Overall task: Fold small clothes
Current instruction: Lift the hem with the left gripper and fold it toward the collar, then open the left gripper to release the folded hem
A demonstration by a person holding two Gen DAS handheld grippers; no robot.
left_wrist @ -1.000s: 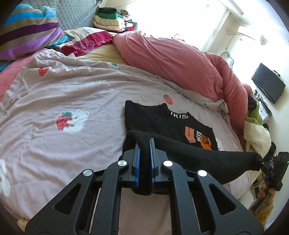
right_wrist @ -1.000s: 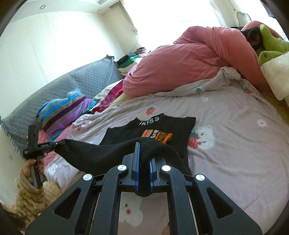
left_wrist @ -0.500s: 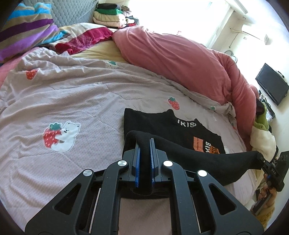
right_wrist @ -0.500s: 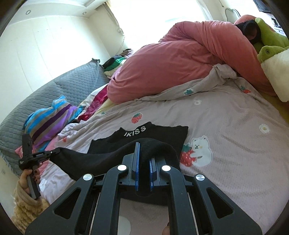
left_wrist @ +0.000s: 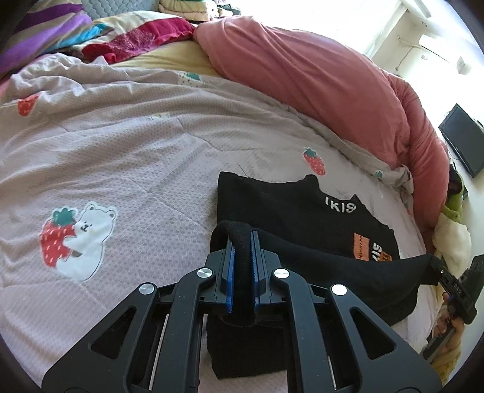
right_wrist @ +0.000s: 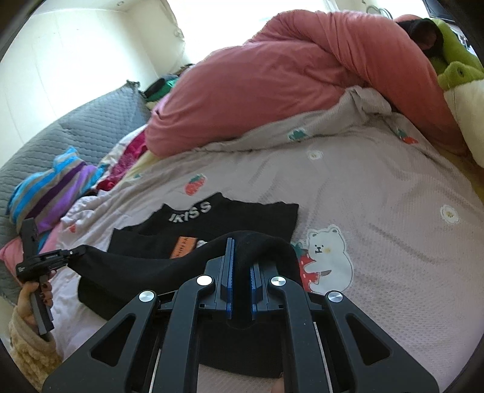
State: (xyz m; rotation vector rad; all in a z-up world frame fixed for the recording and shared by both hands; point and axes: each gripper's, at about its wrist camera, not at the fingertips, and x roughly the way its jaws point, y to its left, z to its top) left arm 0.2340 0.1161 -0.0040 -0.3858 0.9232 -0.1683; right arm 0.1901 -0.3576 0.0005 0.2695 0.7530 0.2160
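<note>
A small black top (left_wrist: 290, 211) with white "IKISS" lettering and an orange patch lies on the lilac strawberry-print bedspread (left_wrist: 121, 157); it also shows in the right wrist view (right_wrist: 242, 214). My left gripper (left_wrist: 242, 241) is shut on one corner of its lower hem. My right gripper (right_wrist: 240, 251) is shut on the other corner. The hem is lifted and stretched between them above the shirt's lower half. The right gripper shows at the right edge of the left wrist view (left_wrist: 444, 272). The left gripper shows at the left of the right wrist view (right_wrist: 60, 255).
A bulky pink duvet (left_wrist: 317, 78) lies along the far side of the bed. Striped and red clothes (left_wrist: 60, 27) are heaped at the far left by a grey quilted headboard (right_wrist: 75, 127). A green and white plush toy (right_wrist: 462, 90) sits at the right.
Both grippers have carried the lifted hem forward over the shirt toward its collar. The lettering and orange patch sit closer to the fingers than before.
</note>
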